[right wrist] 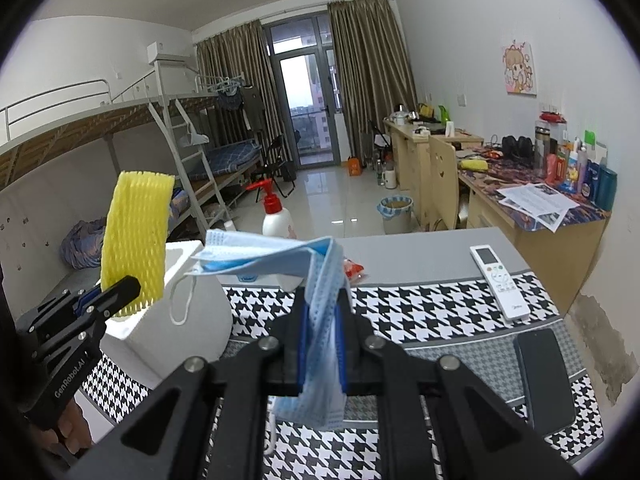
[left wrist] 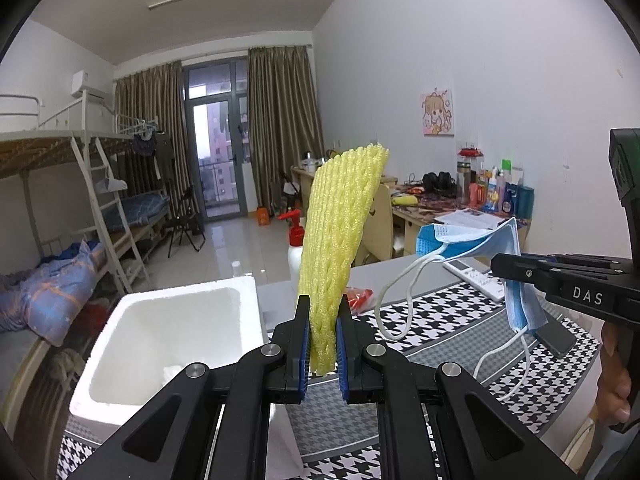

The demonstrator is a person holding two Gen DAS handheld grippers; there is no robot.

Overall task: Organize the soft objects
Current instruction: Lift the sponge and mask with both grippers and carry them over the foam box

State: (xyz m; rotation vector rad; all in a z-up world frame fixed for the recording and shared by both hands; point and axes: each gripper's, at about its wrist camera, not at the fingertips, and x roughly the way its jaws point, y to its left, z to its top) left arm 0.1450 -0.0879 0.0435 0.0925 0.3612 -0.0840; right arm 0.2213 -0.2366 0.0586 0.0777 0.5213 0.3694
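My left gripper (left wrist: 323, 312) is shut on a yellow foam net sleeve (left wrist: 342, 232), which stands upright above the table; it also shows in the right wrist view (right wrist: 134, 240). My right gripper (right wrist: 322, 300) is shut on a blue face mask (right wrist: 320, 300), whose ear loops hang down; the mask also shows in the left wrist view (left wrist: 480, 240). A white foam box (left wrist: 176, 344) stands open on the table, left of and below the left gripper. Both grippers are held above the table, the right one to the right of the left.
The table has a black-and-white houndstooth cloth (right wrist: 420, 320). On it lie a white remote (right wrist: 500, 280), a dark phone (right wrist: 544, 380) and a red packet (right wrist: 352, 270). A pump bottle (right wrist: 276, 216) stands behind the table. A cluttered desk (right wrist: 540, 200) runs along the right wall.
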